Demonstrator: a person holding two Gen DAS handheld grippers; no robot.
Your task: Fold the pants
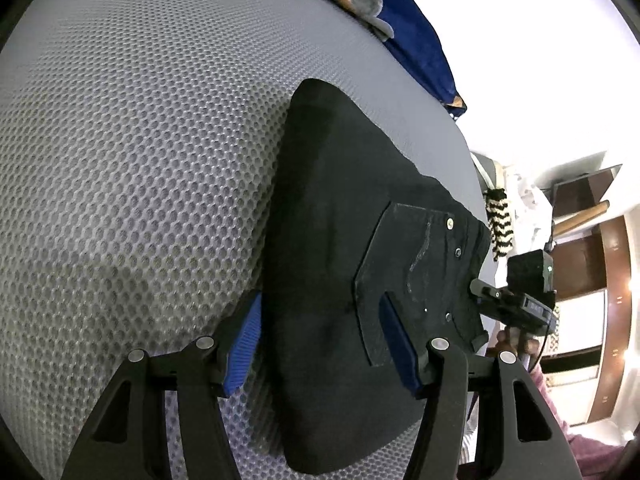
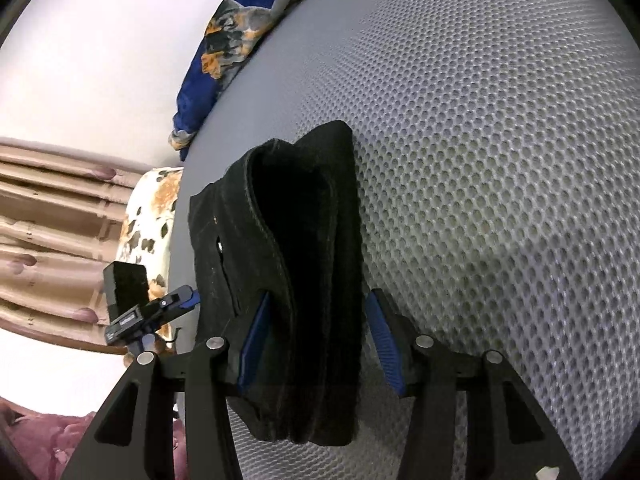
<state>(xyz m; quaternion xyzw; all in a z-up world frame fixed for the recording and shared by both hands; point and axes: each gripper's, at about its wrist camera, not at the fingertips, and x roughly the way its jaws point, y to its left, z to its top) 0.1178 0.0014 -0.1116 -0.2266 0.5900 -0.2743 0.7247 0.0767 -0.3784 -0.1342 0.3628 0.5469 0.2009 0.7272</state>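
Observation:
The black pants (image 1: pixel 328 240) lie folded lengthwise on a grey mesh mattress (image 1: pixel 132 160), back pocket and rivets facing up. My left gripper (image 1: pixel 320 338) holds their near end. One blue pad (image 1: pixel 246 336) is at the fabric's left edge and the other sits on the pocket. Cloth covers the bar between the fingers. In the right wrist view the pants (image 2: pixel 304 240) form a thick folded bundle. My right gripper (image 2: pixel 318 338) is shut on this bundle, with a blue pad (image 2: pixel 380 334) on each side. Each view shows the other gripper beside the pants: the right gripper (image 1: pixel 516 304) and the left gripper (image 2: pixel 160 312).
A blue patterned blanket (image 2: pixel 224 52) lies bunched at the mattress's far edge. A floral pillow (image 2: pixel 152 216) and pink curtains (image 2: pixel 52 232) stand beyond the left side. Wooden shelving (image 1: pixel 592 248) and a black-and-white knitted item (image 1: pixel 500 220) are off the right side. A person's hand (image 1: pixel 516 344) holds the right gripper.

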